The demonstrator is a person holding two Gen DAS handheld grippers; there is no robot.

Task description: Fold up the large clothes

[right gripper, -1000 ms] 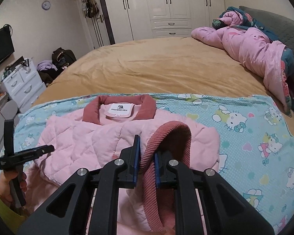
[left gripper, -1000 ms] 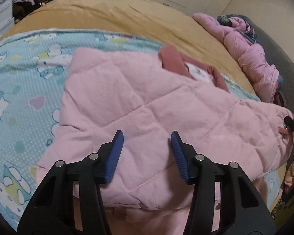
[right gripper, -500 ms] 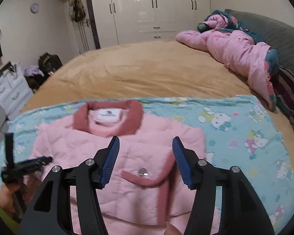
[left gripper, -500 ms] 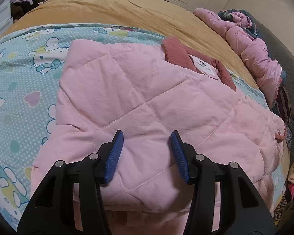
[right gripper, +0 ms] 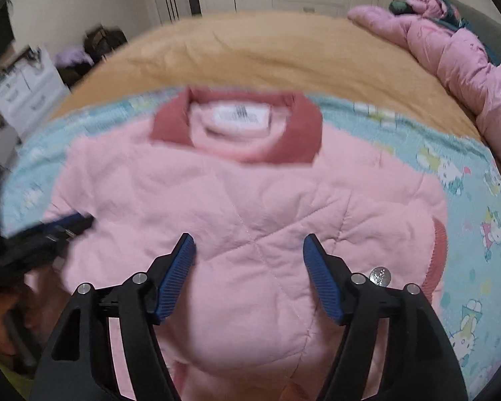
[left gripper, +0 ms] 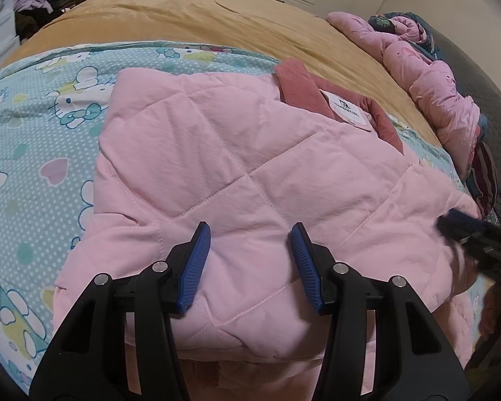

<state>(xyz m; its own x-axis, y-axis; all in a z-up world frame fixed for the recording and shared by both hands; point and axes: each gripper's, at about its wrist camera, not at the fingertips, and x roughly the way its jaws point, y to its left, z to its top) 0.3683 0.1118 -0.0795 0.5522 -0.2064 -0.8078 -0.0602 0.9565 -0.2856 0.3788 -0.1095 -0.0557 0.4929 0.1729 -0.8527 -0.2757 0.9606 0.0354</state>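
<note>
Both tongs (left gripper: 250, 234) (right gripper: 248, 244) apart | pink jacket (left gripper: 250, 167) on cartoon sheet (left gripper: 33, 167) | tan bedspread (left gripper: 217, 10)

Both wrist views close above, angled down, left from the side, sharing the pink jacket (left gripper: 250, 173) on the bed (right gripper: 267, 53)

Nothing legible anywhere, only a label and cartoon prints.

Inside the dusty-rose ribbed collar (left gripper: 304, 92) of the pale pink quilted jacket (left gripper: 237, 180) sits a white rectangular neck label (left gripper: 347, 112); the left wrist view shows a small dark logo over 1 line of tiny lettering, too small to read, and the right wrist view smears it into dark strokes. The light blue dotted blanket (left gripper: 33, 153) carries white cartoon cat faces with bows, no words.
</note>
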